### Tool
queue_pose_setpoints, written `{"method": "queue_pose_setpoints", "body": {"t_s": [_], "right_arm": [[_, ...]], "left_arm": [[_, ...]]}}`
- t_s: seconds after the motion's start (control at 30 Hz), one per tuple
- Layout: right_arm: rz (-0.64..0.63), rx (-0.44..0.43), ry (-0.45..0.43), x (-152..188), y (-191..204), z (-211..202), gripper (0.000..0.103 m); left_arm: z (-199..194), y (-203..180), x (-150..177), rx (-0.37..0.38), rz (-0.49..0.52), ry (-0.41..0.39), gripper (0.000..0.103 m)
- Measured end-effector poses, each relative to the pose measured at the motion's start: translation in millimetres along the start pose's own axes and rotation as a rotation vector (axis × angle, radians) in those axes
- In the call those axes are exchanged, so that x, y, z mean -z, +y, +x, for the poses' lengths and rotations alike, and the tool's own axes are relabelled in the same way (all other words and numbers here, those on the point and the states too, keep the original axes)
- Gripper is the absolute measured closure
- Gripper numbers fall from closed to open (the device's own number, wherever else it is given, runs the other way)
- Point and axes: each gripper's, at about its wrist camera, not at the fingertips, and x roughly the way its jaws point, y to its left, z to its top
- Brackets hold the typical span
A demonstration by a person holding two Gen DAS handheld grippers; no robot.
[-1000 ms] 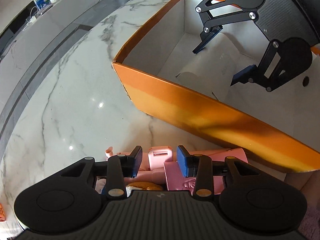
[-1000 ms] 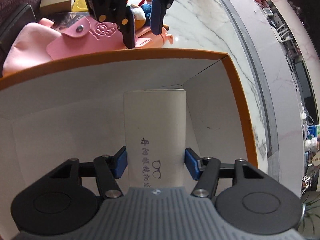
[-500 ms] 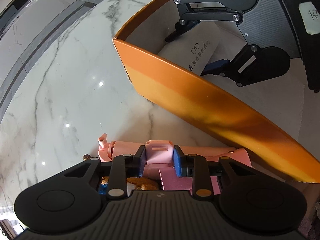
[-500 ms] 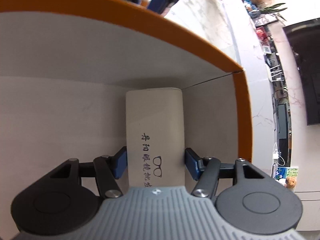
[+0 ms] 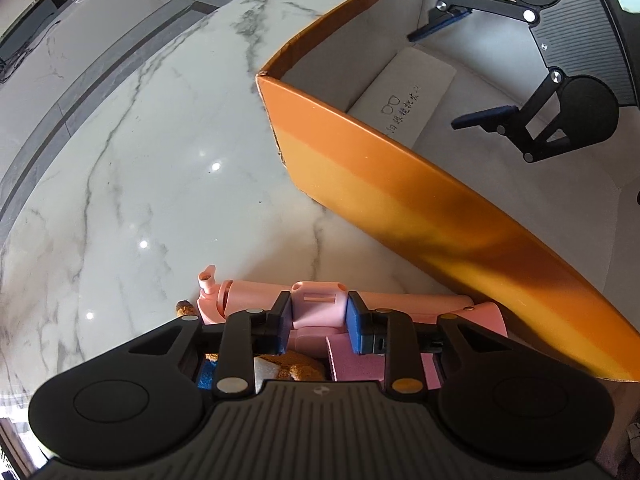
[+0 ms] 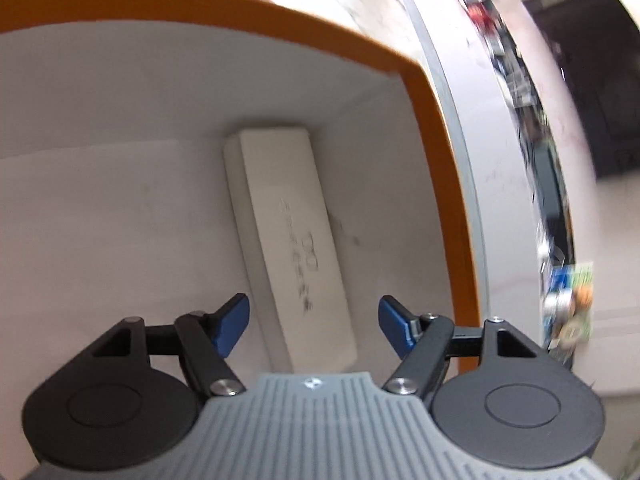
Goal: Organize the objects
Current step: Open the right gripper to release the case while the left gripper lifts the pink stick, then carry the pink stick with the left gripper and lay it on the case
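Observation:
A white glasses case [image 6: 292,248] with printed writing lies flat on the floor of the orange box [image 6: 436,128], in its far corner. My right gripper [image 6: 314,326] hangs above the case's near end, its jaws opening, pads clear of the case on both sides. In the left wrist view the same case [image 5: 404,100] shows inside the box [image 5: 400,184] under the right gripper [image 5: 456,76]. My left gripper [image 5: 318,322] points down outside the box, shut on a pink plastic object [image 5: 318,306] lying on the marble table.
The white marble table [image 5: 140,168] spreads left of the box. Under the left gripper sit a pink pouch [image 5: 360,360] and a brown plush toy [image 5: 296,370]. A grey-banded floor edge curves beyond the table.
My right gripper let go of the white case, which now lies flat in the box corner. My left gripper closed onto the pink object and both views shifted a little.

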Motion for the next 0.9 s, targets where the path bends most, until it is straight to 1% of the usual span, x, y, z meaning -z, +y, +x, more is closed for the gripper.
{"method": "queue_pose_setpoints", "body": {"t_s": [0.03,0.1,0.13,0.17,0.2,0.23,0.43,0.5,0.53,0.63,0.67,0.7,0.73,0.83,0.87,0.9], "right_arm": [[0.045,-0.024,0.017,2,-3,1,0.031],[0.125,-0.076,0.046,2,-8,3,0.036],[0.156,-0.085,0.057,3,-10,5,0.037],[0.180,-0.084,0.068,3,-13,6,0.042],[0.209,-0.086,0.075,4,-16,6,0.049],[0.245,-0.093,0.079,5,-20,6,0.051],[0.417,-0.143,0.094,1,-36,4,0.049],[0.446,-0.148,0.093,-1,-35,5,0.045],[0.450,-0.140,0.095,-3,-33,4,0.044],[0.463,-0.117,0.092,-5,-26,-1,0.045],[0.468,-0.120,0.089,-5,-25,-4,0.047],[0.475,-0.125,0.085,-5,-25,-8,0.053],[0.483,-0.126,0.078,-4,-25,-14,0.054],[0.512,-0.090,0.047,-1,-31,-42,0.053],[0.524,-0.080,0.036,1,-33,-52,0.053],[0.532,-0.071,0.024,3,-34,-63,0.053]], "left_arm": [[-1,2,1,-0.004,-0.013,-0.004,0.070],[-5,6,3,-0.014,-0.041,-0.017,0.070],[-10,8,5,-0.021,-0.058,-0.028,0.070],[-14,8,7,-0.025,-0.076,-0.040,0.070],[-18,11,8,-0.027,-0.094,-0.052,0.070],[-20,14,8,-0.029,-0.111,-0.063,0.070],[-38,30,7,-0.032,-0.240,-0.110,0.070],[-48,31,9,-0.043,-0.273,-0.124,0.070],[-52,32,9,-0.047,-0.297,-0.128,0.070],[-62,38,8,-0.050,-0.367,-0.145,0.070],[-65,40,7,-0.053,-0.382,-0.151,0.070],[-70,40,6,-0.058,-0.394,-0.159,0.070],[-74,40,4,-0.063,-0.402,-0.166,0.070],[-92,36,0,-0.085,-0.434,-0.182,0.070],[-98,35,-1,-0.086,-0.445,-0.191,0.071],[-105,33,-3,-0.065,-0.465,-0.212,0.071]]}}
